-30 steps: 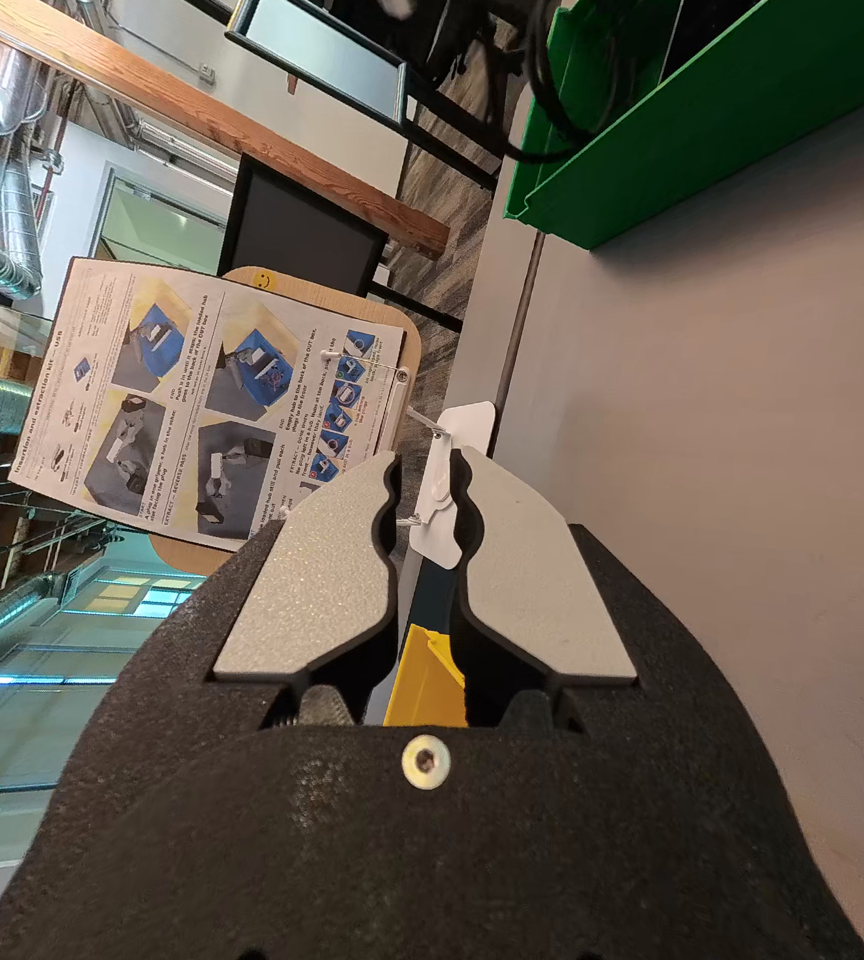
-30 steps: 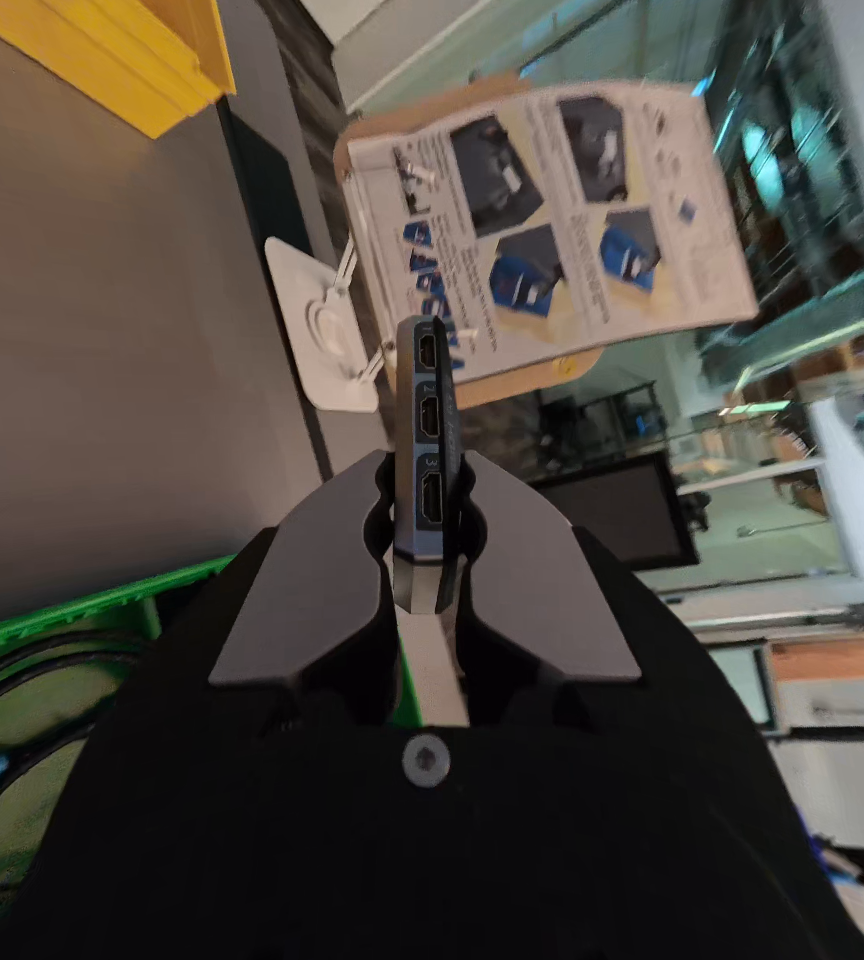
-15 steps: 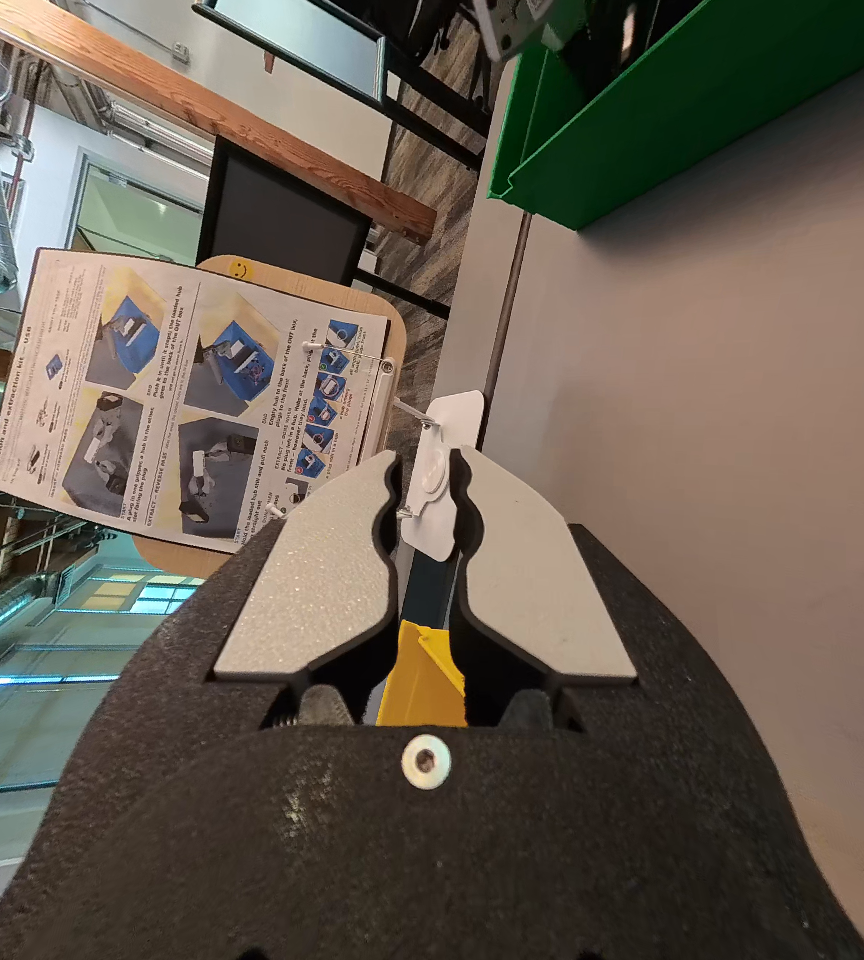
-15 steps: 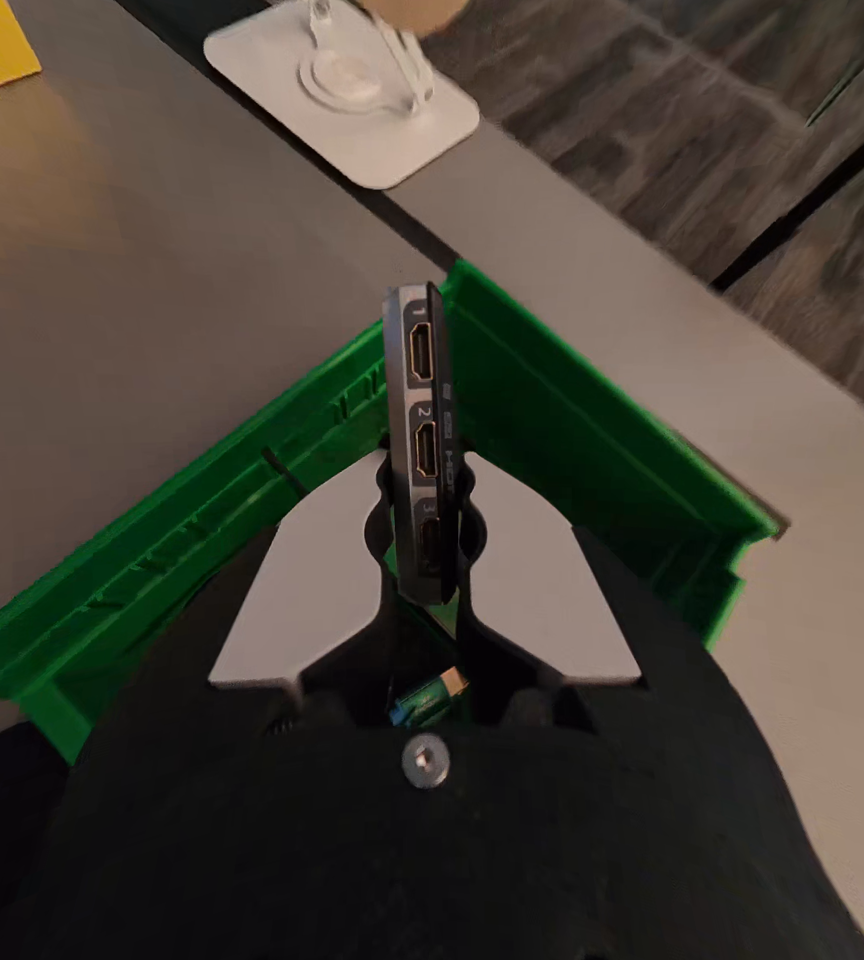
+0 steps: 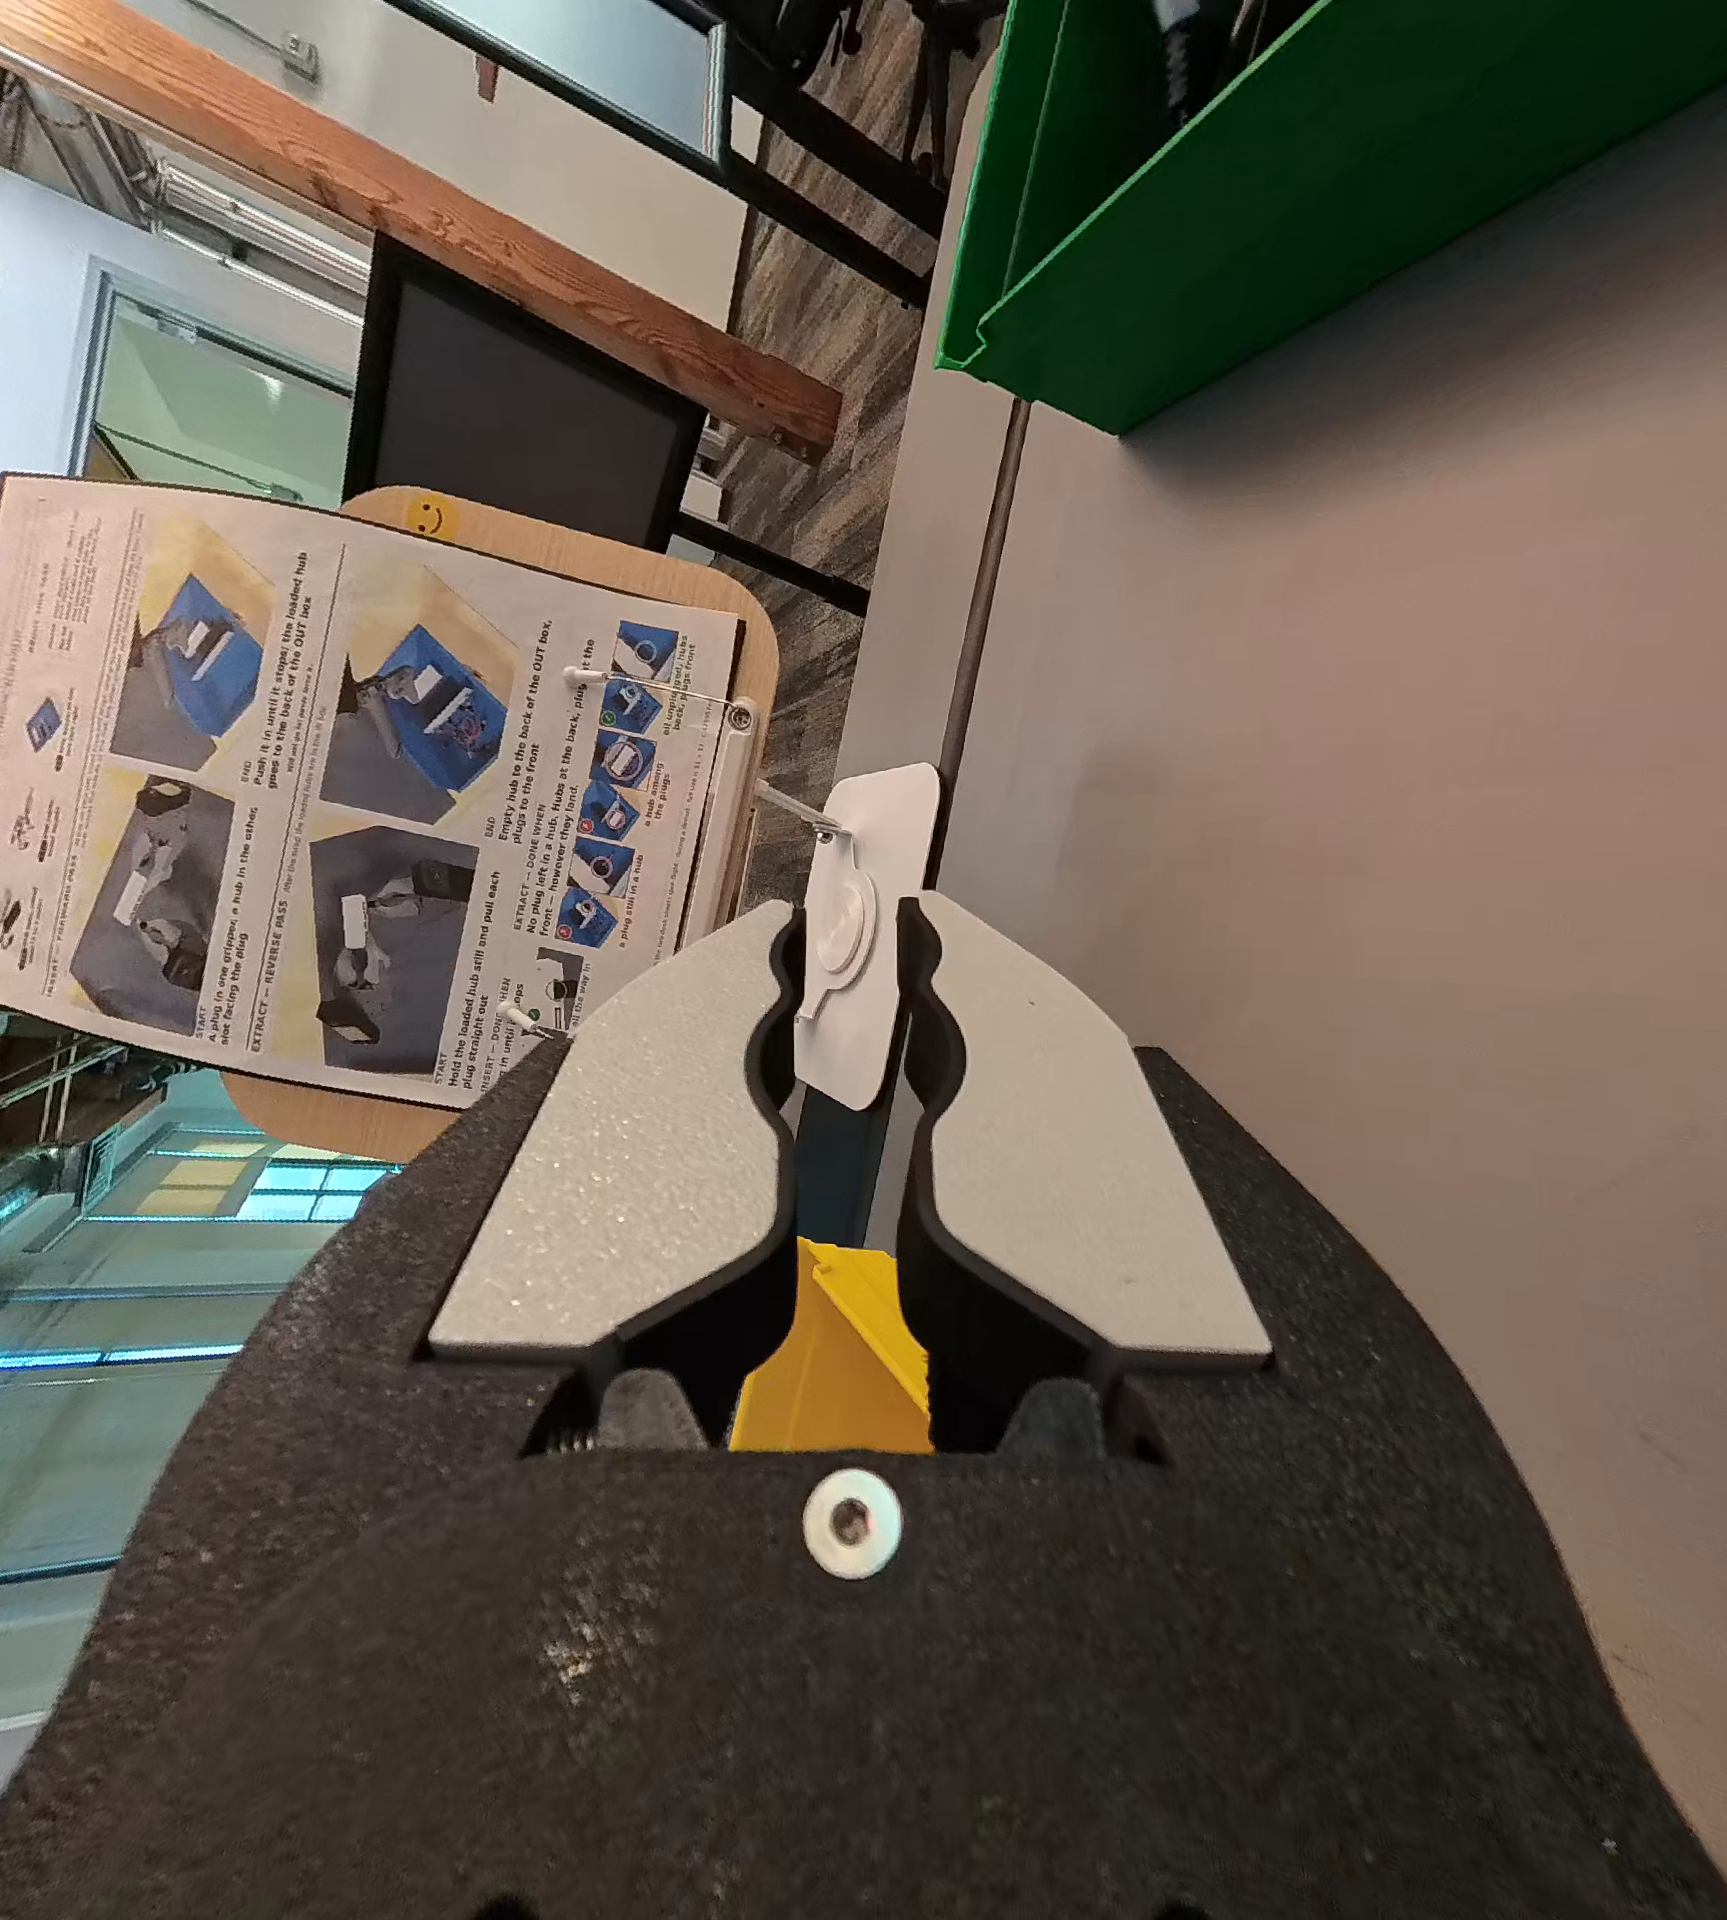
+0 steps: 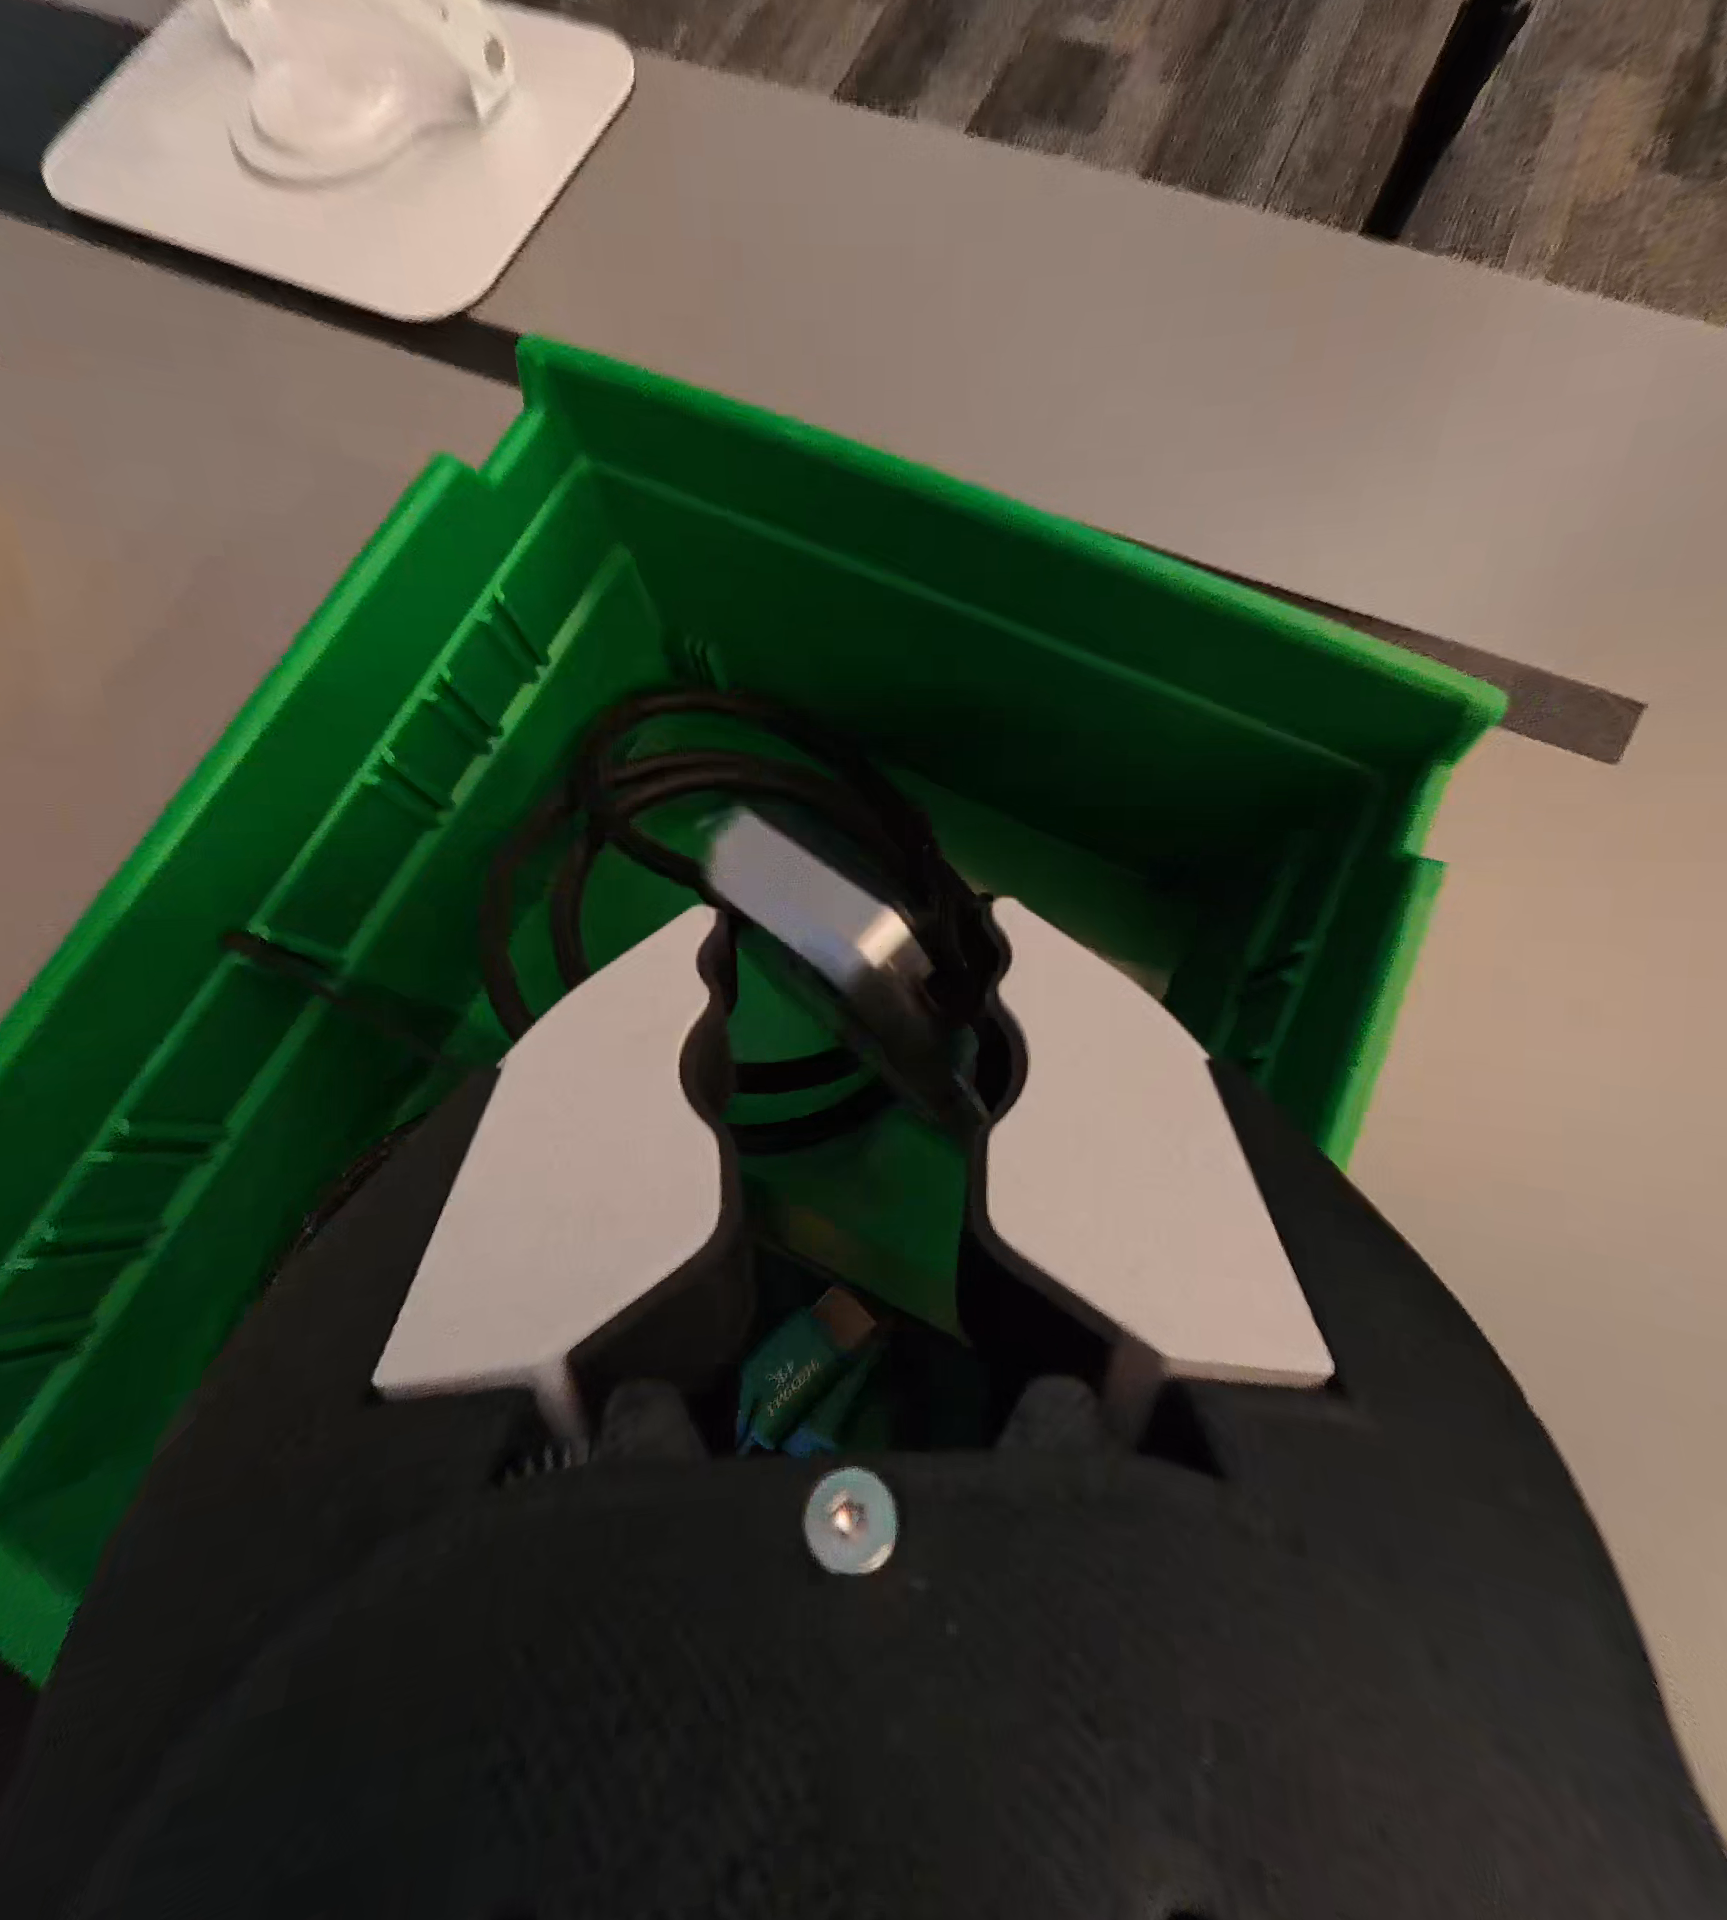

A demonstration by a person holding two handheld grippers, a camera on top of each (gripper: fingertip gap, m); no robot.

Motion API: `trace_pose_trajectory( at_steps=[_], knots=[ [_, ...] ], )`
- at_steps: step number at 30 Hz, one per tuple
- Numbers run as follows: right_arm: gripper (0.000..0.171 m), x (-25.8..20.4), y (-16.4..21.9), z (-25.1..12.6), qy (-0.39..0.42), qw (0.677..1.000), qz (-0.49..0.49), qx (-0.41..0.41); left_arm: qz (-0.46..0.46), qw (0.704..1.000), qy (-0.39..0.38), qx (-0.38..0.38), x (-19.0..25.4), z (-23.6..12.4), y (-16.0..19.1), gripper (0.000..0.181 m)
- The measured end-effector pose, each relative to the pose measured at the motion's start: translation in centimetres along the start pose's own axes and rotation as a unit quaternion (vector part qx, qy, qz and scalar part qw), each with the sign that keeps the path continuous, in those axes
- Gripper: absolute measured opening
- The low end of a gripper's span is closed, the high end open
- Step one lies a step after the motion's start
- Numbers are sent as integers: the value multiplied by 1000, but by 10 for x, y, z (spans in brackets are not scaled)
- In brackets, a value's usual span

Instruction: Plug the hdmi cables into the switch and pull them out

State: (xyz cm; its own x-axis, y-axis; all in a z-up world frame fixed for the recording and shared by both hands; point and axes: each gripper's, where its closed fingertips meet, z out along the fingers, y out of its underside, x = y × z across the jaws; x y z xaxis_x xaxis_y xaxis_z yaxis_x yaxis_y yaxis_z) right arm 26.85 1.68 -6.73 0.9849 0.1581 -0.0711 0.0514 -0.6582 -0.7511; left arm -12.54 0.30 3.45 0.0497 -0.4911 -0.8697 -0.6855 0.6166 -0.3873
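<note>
In the right wrist view my right gripper (image 6: 851, 935) is open and empty, just above the green bin (image 6: 942, 582). The grey HDMI switch (image 6: 797, 904) lies tilted inside the bin on coiled black cables (image 6: 537, 914), apart from both fingers. A blue-green HDMI plug (image 6: 817, 1371) shows low between the fingers. In the left wrist view my left gripper (image 5: 846, 920) holds nothing, its jaws a narrow gap apart, and hangs over the grey table (image 5: 1410, 935). The green bin (image 5: 1358, 208) shows far ahead to the right there.
A yellow bin (image 5: 838, 1351) lies below the left gripper. A white stand base (image 5: 885, 821) holds a wooden board with an instruction sheet (image 5: 319, 790) at the table's far edge. The base also shows in the right wrist view (image 6: 339, 156). My hands' fingertips stand some 40 centimetres from each other.
My right gripper swung down over the green bin, opened and let go of the switch, which now lies on the cables. The left gripper has barely moved.
</note>
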Motion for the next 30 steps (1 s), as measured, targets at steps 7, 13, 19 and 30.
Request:
trace_pose_trajectory(
  at_steps=[7, 13, 19, 30],
  knots=[
    [29, 8, -16, -20, 39, 999, 10, 36, -7, 1000, -13, -13, -11, -6, 9, 16],
    [29, -9, -45, -45, 64, 993, -60, 82, -79, 989, -20, -123, -49, -46, 76, 15],
    [29, -68, -89, -77, 52, 976, -144, 154, -222, 915, 42, -334, -38, -112, 208, 18],
    [33, -111, -82, -47, 44, 965, -245, 82, -198, 950, -16, -242, -53, -41, 255, 34]
  ],
)
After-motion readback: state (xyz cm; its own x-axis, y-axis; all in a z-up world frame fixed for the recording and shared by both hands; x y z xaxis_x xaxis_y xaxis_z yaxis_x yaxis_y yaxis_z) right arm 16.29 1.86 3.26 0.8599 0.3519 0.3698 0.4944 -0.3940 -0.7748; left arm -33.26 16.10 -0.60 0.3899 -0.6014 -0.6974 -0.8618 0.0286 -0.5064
